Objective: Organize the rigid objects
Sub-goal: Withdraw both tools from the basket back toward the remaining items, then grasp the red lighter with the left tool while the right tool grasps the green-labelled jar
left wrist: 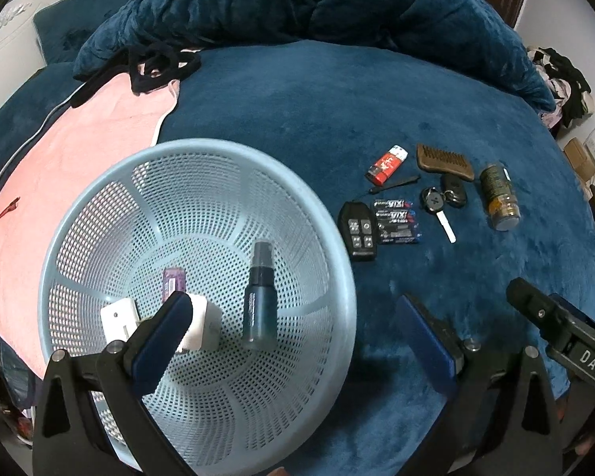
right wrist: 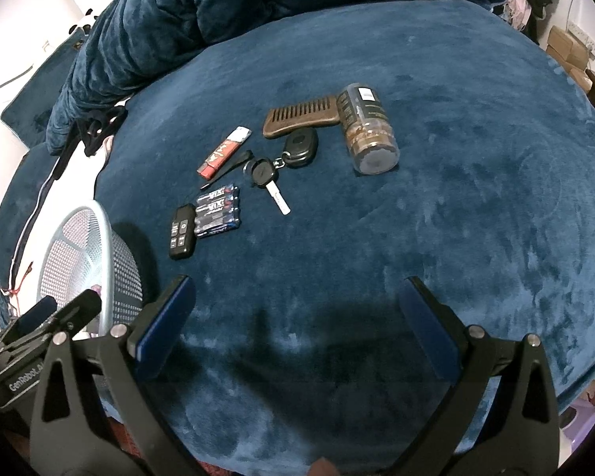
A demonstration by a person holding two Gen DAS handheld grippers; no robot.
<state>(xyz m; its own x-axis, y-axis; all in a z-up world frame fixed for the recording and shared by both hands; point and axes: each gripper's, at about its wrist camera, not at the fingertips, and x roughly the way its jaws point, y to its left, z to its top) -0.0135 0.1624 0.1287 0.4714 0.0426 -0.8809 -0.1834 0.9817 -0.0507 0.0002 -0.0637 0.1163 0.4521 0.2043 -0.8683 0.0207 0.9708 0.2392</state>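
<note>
A light blue perforated basket (left wrist: 337, 246) sits on the blue bed. It holds a dark spray bottle (left wrist: 260, 301), a white charger (left wrist: 202, 325) and a small purple item (left wrist: 173, 282). My left gripper (left wrist: 293, 313) is open and empty above the basket's right side. On the bed to the right lie a black remote (right wrist: 182, 232), a battery pack (right wrist: 217, 214), a red lighter (right wrist: 224, 152), car keys (right wrist: 281, 162), a wooden comb (right wrist: 301, 121) and a jar (right wrist: 371, 131). My right gripper (right wrist: 297, 301) is open and empty, short of these items.
A pink towel (left wrist: 79, 150) lies left of the basket with a black cord (left wrist: 158, 63) on it. A rumpled blue duvet (left wrist: 297, 0) lies at the back. The basket edge (right wrist: 99, 222) shows at the left of the right wrist view.
</note>
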